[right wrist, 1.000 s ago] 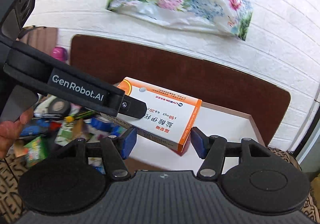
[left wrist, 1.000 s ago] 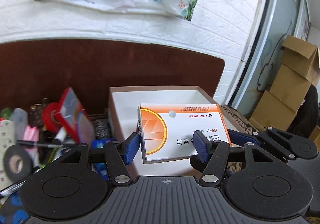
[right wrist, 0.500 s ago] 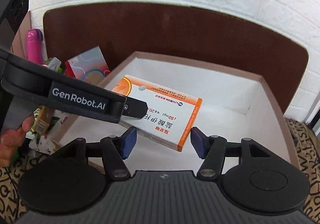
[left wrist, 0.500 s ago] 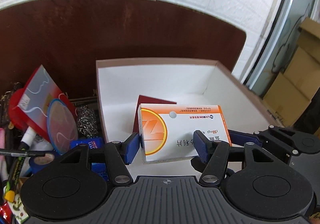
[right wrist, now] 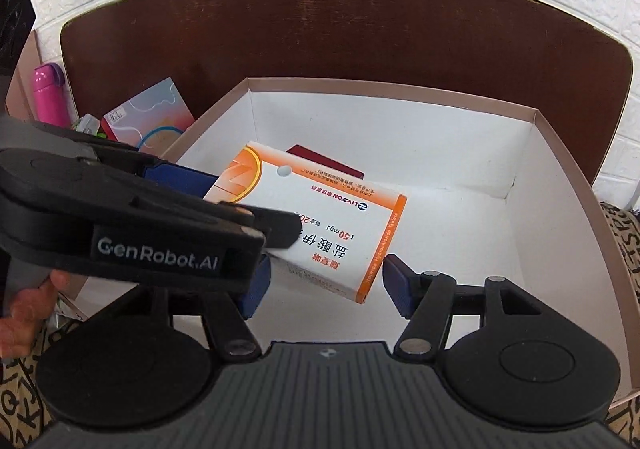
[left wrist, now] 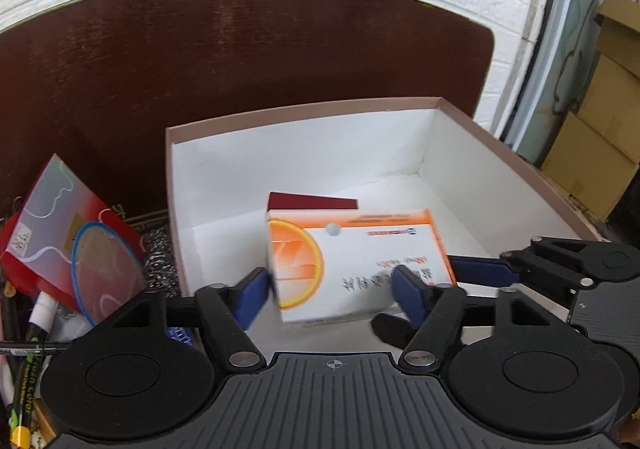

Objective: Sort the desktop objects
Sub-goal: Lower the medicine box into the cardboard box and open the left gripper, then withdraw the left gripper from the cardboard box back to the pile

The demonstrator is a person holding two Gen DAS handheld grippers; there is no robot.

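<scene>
The pill box (left wrist: 356,265), white with an orange disc and orange edge, sits tilted over the floor of the white tray (left wrist: 304,153), one corner raised toward the camera. In the left wrist view it lies between the blue pads of the left tongs (left wrist: 332,295); the left pad (left wrist: 254,297) touches its orange end, and the right pad (left wrist: 408,299) stands in front of its lower right part, so a grip looks likely, though motion blur on the box and its print keeps contact on that side from being sure. The right tongs (right wrist: 324,285) are spread, with the box's near corner between the pads and a gap showing at the right pad (right wrist: 396,285); the left pad is mostly hidden behind the other tool's black arm marked GenRobot.AI. That arm crosses the right wrist view from the left edge, its tip lying over the box's top face. In the left wrist view the right tongs reach in from the right, one blue finger just behind the box's right edge.

Under and beyond the box lies a dark red card (left wrist: 312,203), only its far edge showing. A thumb of the left hand (right wrist: 28,313) shows at the lower left of the right view, cut off by the frame.

Left of the left tongs, outside the tray, lean a red packet (left wrist: 68,233), a marker (left wrist: 40,319) and a steel scourer (left wrist: 158,261), half covered. Behind all stands a brown headboard (right wrist: 360,37) against white brick; a pink bottle (right wrist: 48,93) shows far left.
</scene>
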